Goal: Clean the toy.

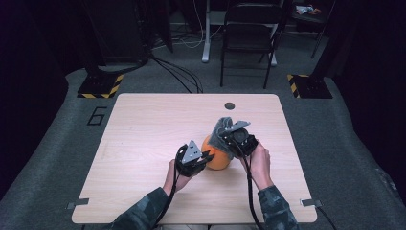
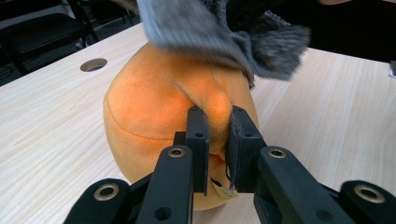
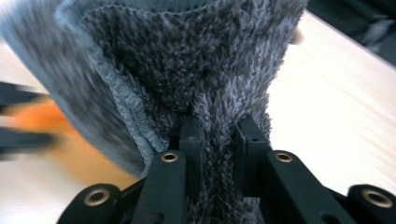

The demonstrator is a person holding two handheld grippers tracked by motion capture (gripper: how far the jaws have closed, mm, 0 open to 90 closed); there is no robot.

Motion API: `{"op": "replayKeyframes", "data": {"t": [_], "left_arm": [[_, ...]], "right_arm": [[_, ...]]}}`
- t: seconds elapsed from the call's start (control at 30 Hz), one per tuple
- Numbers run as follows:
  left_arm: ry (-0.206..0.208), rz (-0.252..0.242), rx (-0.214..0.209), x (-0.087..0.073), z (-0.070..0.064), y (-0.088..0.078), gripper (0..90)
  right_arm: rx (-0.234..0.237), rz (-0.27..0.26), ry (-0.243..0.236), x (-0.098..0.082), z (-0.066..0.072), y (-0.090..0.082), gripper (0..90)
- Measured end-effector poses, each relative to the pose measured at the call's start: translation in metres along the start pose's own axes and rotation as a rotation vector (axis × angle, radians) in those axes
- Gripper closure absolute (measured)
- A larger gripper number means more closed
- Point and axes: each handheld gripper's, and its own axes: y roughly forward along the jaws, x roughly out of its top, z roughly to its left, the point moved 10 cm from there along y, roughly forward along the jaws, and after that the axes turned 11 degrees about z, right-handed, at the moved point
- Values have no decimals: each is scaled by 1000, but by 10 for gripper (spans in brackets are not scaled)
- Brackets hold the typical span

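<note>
While the left gripper point(image 2: 215, 126) pinches the orange plush point(image 2: 154, 116), the right gripper point(image 3: 218, 135) clamps the grey fleece point(image 3: 187, 60) draped over it.

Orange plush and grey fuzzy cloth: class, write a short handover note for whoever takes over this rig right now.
Left tool: shut on a pinched fold of the orange plush, which sits on the table.
Right tool: shut on the grey fuzzy cloth, held over the plush's top.
Done: both things gripped.
Left: seemingly working the cloth on or off the plush; I cannot tell which.
</note>
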Motion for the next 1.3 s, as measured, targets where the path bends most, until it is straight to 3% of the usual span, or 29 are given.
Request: {"op": "replayKeyframes", "data": {"t": [0.07, 0.17, 0.33, 0.43, 0.53, 0.6, 0.67, 0.73, 0.8, 0.93, 1.03, 1.2, 1.23, 1.3], "left_arm": [[-15, -4, -5, 0, 1, 0, 802], [-23, -7, -6, 0, 2, 0, 797], [-27, -5, 3, -1, 6, -1, 791], [-37, -10, 4, -1, 7, -1, 786], [-37, -9, 11, -2, 9, -1, 781], [-43, -15, 11, -2, 11, -1, 780], [-44, -14, 11, -2, 11, -1, 780], [-46, -10, 7, -3, 10, -1, 780], [-43, -2, 9, -4, 10, 0, 781], [-55, -8, 16, -4, 12, 1, 784], [-64, -2, 17, -6, 14, 1, 784], [-84, 0, 23, -8, 20, 0, 783], [-80, -2, 33, -7, 23, -1, 783], [-89, -8, 39, -7, 24, -1, 781]], "right_arm": [[-37, 29, 16, -6, -11, 9, 761], [-14, 64, 64, -16, -23, 20, 761], [57, 11, 106, -10, -27, 5, 760], [120, -32, 102, -1, -18, -14, 760], [168, -74, 45, 9, -1, -30, 759], [212, -73, 2, 12, 15, -36, 759], [243, -60, -36, 13, 30, -34, 758], [245, -20, -64, 10, 41, -25, 757], [234, -6, -80, 8, 42, -17, 758], [221, -4, -52, 5, 29, -10, 758], [201, 22, 2, -3, 14, 0, 758], [97, 115, 62, -23, -16, 27, 757], [109, 127, 84, -26, -19, 31, 757], [175, 115, 129, -27, -20, 31, 757]]}}
